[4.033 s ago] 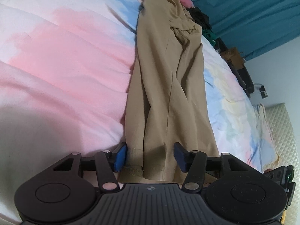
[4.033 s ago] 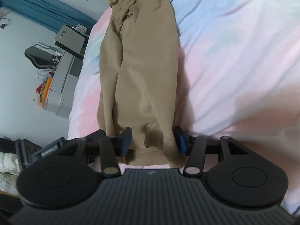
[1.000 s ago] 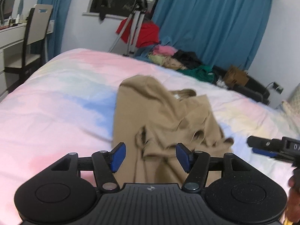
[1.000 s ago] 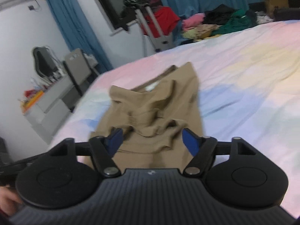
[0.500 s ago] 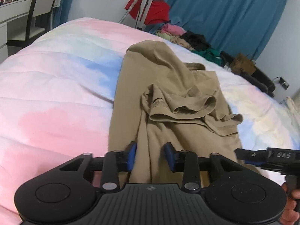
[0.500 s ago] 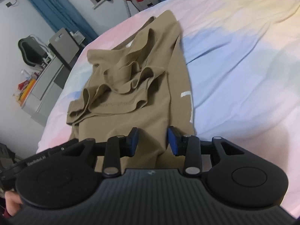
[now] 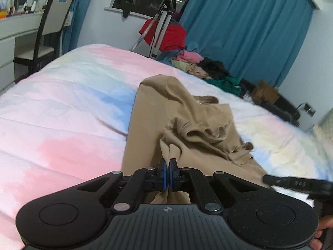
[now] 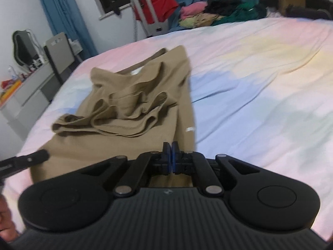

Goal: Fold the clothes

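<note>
- The bed [image 7: 62, 108], in its pastel pink, blue and yellow cover, carries everything; it fills both views from near edge to far edge.
- The tan garment [image 7: 179, 125] lies lengthwise down the middle of the bed, its far end toward the bed's far edge and its near end under my tools. A loose, rumpled layer is bunched on top of it around mid-length, its wavy hem [image 8: 124, 129] facing me.
- My left gripper [image 7: 167, 171] has its jaws clenched on a pinch of tan cloth at the garment's near end; fabric rises in a small ridge just ahead of the blue pads.
- My right gripper [image 8: 172, 159] is likewise clamped, with tan cloth running under and between its pads (I judge it is gripping the near edge too, though the bite itself is small in the picture).
- To do this fold well, I think both grips should travel together, level and equally spaced, so the near edge lands square over the bunched layer rather than skewed; that rumple would be better flattened first.
- Only the right view shows a small white tag [image 8: 189, 129] near the garment's right edge, and a pale patch inside the far opening.
- Only the left view shows the wall outlet [image 7: 309, 108] beyond the bed's far right corner.
</note>
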The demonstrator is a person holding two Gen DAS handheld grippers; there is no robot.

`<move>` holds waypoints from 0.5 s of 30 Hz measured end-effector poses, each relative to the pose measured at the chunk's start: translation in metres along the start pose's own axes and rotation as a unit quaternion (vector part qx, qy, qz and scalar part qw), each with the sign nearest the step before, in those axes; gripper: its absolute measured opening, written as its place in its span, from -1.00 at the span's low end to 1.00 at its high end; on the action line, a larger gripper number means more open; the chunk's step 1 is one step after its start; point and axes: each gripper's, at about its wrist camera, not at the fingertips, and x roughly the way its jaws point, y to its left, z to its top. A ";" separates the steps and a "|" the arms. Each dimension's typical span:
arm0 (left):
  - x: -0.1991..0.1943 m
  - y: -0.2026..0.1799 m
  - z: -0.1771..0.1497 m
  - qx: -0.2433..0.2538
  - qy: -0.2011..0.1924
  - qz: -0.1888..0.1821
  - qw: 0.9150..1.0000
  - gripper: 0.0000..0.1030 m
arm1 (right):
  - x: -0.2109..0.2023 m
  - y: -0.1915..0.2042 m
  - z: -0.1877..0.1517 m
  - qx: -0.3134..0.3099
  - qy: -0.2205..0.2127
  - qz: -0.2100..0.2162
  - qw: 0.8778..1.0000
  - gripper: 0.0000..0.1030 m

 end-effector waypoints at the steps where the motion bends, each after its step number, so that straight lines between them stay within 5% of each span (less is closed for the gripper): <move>1: 0.003 0.000 -0.001 0.001 0.004 0.007 1.000 -0.94 | 0.003 -0.002 -0.001 0.002 0.003 -0.003 1.000 -0.93; 11: 0.012 -0.001 -0.006 0.018 0.019 0.031 0.999 -0.69 | 0.015 -0.006 -0.004 0.021 0.018 -0.006 1.000 -0.87; 15: 0.003 -0.010 -0.007 0.036 0.010 0.035 0.999 -0.21 | 0.002 -0.001 0.000 0.005 0.002 -0.022 1.000 -0.86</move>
